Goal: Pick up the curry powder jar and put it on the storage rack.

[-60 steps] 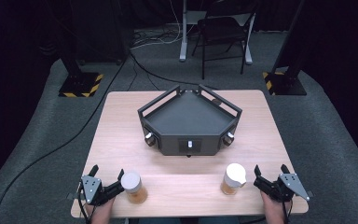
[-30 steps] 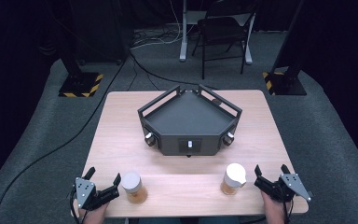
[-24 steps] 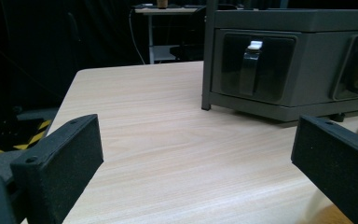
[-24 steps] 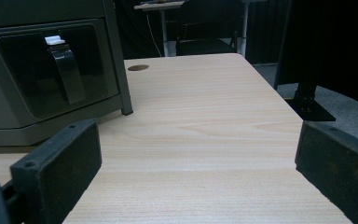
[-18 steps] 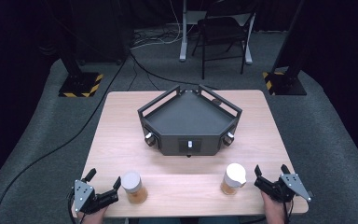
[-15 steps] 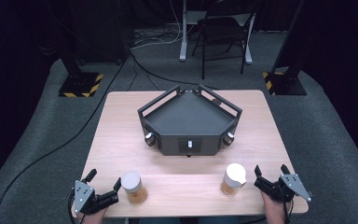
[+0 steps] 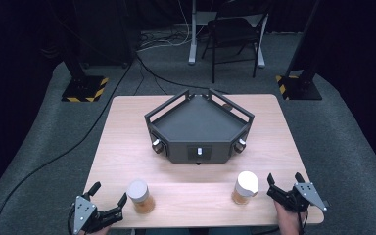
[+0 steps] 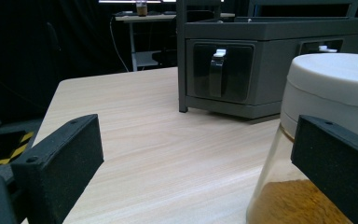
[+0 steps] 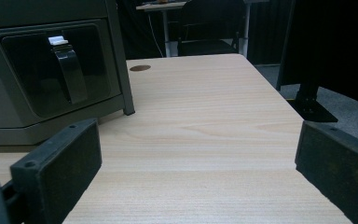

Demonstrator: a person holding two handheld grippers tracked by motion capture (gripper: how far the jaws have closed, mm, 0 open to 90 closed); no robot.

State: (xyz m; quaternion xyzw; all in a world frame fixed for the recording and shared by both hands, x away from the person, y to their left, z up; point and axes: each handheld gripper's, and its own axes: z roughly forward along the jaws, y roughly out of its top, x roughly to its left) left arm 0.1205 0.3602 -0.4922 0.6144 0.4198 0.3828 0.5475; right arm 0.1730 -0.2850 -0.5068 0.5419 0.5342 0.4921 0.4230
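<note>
The surface was pale wood-grain laminate with rounded corners, matte and lightly streaked. At its middle in the high view sat a dark grey box — angular, five-sided, with a raised open frame around a flat top and small metallic knobs on its front faces.

Toward the bottom of that frame stood two jars. The left jar was clear and rounded, with amber-brown powder and a smooth off-white lid; the right jar looked alike, its lid brighter white.

The left gripper, at the lower left, had its black jaws spread wide, the nearer jaw just beside the left jar but not gripping it. The right gripper, at the lower right, also had its jaws apart, near the right jar and clear of it. Each carried a grey three-cornered plate.

The left gripper view added what the high view could not — the left jar up close at the right edge, glass curved, powder grainy, lid thick and satin, partly behind one blocky, finely textured jaw. It also showed the box from the side, with a recessed panel and a glossy lever.

The right gripper view showed the box at upper left with a similar lever, and bare surface between the jaws.
</note>
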